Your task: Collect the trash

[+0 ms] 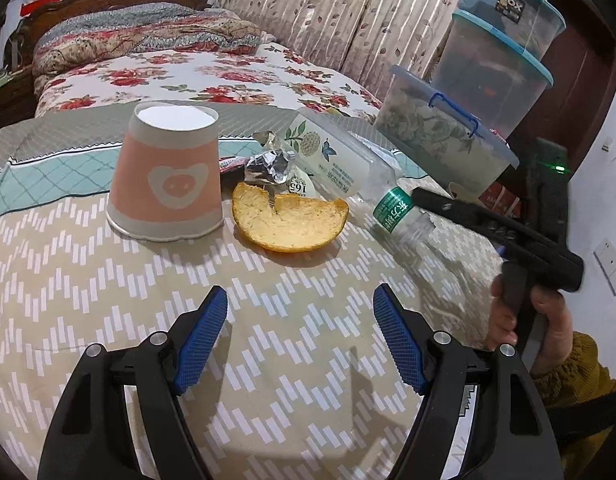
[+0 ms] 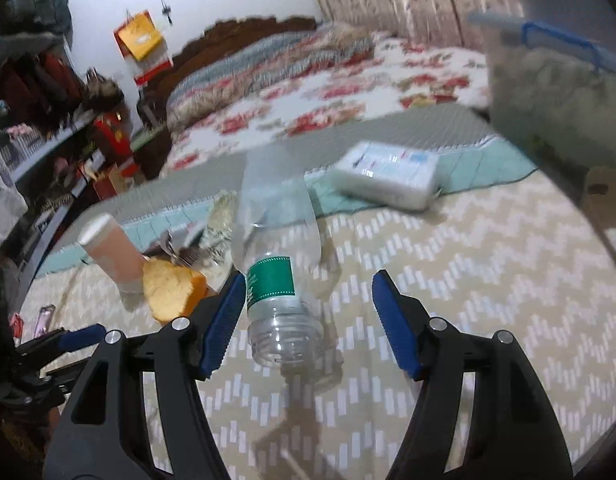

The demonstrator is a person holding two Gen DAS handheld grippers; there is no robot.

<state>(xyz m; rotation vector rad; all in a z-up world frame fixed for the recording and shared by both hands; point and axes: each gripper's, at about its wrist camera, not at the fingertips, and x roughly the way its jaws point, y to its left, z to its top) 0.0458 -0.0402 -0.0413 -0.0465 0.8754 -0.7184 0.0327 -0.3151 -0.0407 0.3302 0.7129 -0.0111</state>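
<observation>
Two grippers here, both with jaws spread and nothing in them. Closest in the right wrist view, the right gripper (image 2: 308, 320) has the empty plastic bottle (image 2: 278, 280) lying on the bed cover (image 2: 468, 280) with its open neck towards the camera. The neck sits between the blue pads, nearer the left one, but the picture is smeared and I can't tell if it touches. No cap that I can see.

The left gripper (image 1: 300, 328) hangs released over bare cover, with the trash heap a bit ahead of it: an orange peel (image 1: 288, 220), an upside-down pink paper cup (image 1: 166, 176) just left of it, crumpled foil wrapper (image 1: 268, 164) behind, and a second clear bottle with a flower label (image 1: 328, 156) lying beside the first.

Handling guess: the bottle is light, thin-walled and slick, so it'll dent and might squirt out if squeezed mid-body. I'd take it at the threaded neck or the green label band, the stiffer parts. The cup crushes easily too, and the peel is floppy.

Further back, a soft tissue pack (image 2: 388, 176) sits well apart, and stacked plastic storage boxes (image 1: 448, 136) sit at the right edge. Whether one of those is the bin, I can't say.
</observation>
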